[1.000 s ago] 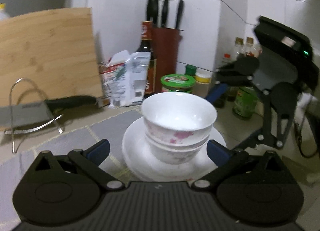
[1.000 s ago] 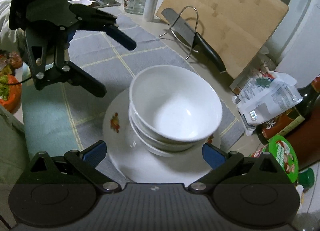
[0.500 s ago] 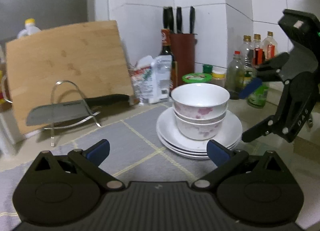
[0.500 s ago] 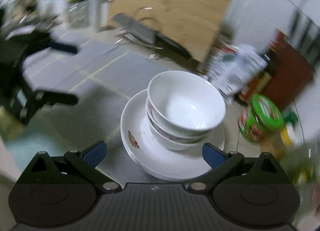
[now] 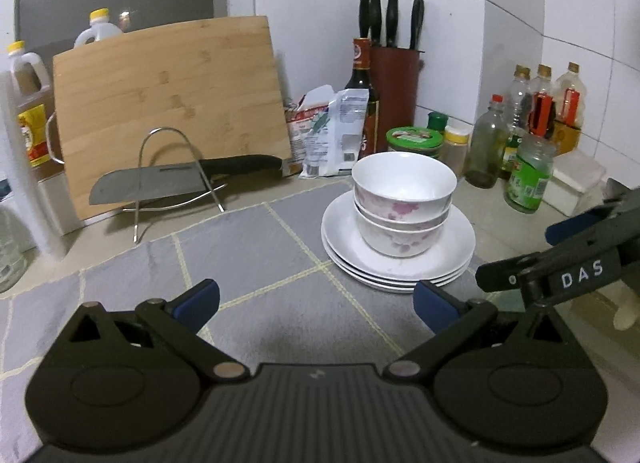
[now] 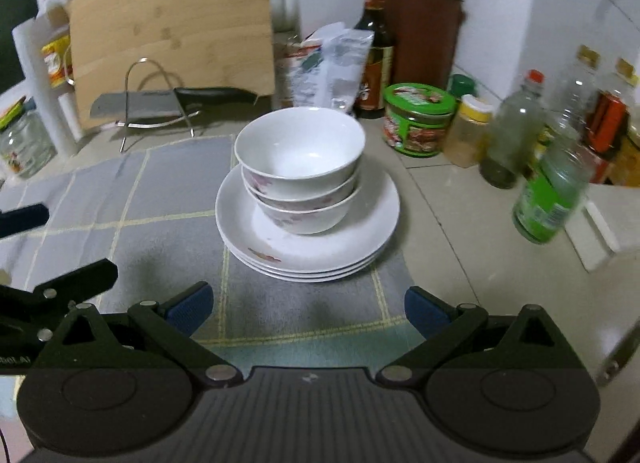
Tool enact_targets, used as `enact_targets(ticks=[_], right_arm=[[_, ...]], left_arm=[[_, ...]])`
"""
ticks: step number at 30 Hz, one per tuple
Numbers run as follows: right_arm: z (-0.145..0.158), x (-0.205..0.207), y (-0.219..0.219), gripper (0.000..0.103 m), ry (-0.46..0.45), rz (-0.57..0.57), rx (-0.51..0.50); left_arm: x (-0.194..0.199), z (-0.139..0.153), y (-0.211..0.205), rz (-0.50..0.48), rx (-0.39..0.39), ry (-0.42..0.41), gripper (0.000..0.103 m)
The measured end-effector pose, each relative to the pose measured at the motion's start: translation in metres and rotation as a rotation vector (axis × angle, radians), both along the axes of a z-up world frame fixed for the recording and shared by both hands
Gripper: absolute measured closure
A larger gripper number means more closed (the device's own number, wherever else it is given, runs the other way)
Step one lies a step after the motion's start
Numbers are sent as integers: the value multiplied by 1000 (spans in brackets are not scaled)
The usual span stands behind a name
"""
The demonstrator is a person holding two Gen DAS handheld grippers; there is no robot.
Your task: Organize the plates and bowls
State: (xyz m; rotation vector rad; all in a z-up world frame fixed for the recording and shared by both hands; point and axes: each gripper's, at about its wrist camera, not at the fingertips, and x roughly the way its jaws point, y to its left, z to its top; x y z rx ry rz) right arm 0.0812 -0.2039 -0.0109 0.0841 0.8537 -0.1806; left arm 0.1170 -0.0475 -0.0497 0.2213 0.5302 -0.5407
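White bowls (image 5: 402,203) with pink flower prints are nested together on a stack of white plates (image 5: 456,259) at the right edge of a grey checked mat (image 5: 248,251). My left gripper (image 5: 316,303) stands open and empty, well back from the stack and to its left. My right gripper (image 6: 306,309) is also open and empty, just in front of the plates (image 6: 376,223) with the bowls (image 6: 300,171) straight ahead. The right gripper's arm shows at the right of the left wrist view.
A cleaver (image 5: 152,183) rests on a wire stand before a leaning bamboo board (image 5: 168,103). A knife block (image 5: 394,83), a dark sauce bottle (image 5: 362,95), snack bags, a green-lidded jar (image 6: 418,119) and several condiment bottles (image 6: 552,191) crowd the tiled corner behind and right.
Both grippers have pulled back from the stack of bowls and plates, which now sits farther away. Both stayed open and the dishes have not moved.
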Motion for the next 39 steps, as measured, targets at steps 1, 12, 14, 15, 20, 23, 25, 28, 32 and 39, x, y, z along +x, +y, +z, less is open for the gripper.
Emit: enact_targets(ticks=[1,12,14,15,20,23,25,28,32,39], right_arm=[[2,-3,1,0,-2,-7,3],[26,-30,9,0,-66,-60,-14],[29,-33,9,0,-73,-65,-10],[30,-35,9,0,-78,-67,-9],[35,-41,8,0,-93,-80,-12],[36,-42,6,0,-97,-85,-12],[37,-43,5,0,-97,-88,-9],[37,-44,5,0,-99,-87,-13],[38,-45,5,0,-102,-88,-11],[40,-43,4,0,-108,-89,-14]], left_arm=[[-2,2,0,11,1,-3,1],[-24,25,-3,61,15,-27,1],[-28,28,-3,68,16,-36,1],[-29,30,-3,71,15,-38,1],[-28,32,-3,95,8,-15,1],[-29,31,-4,94,7,-7,1],[-29,32,-4,92,0,-3,1],[-29,32,-4,100,0,1,1],[-28,33,-4,103,-5,5,1],[-25,34,-4,111,-10,10,1]])
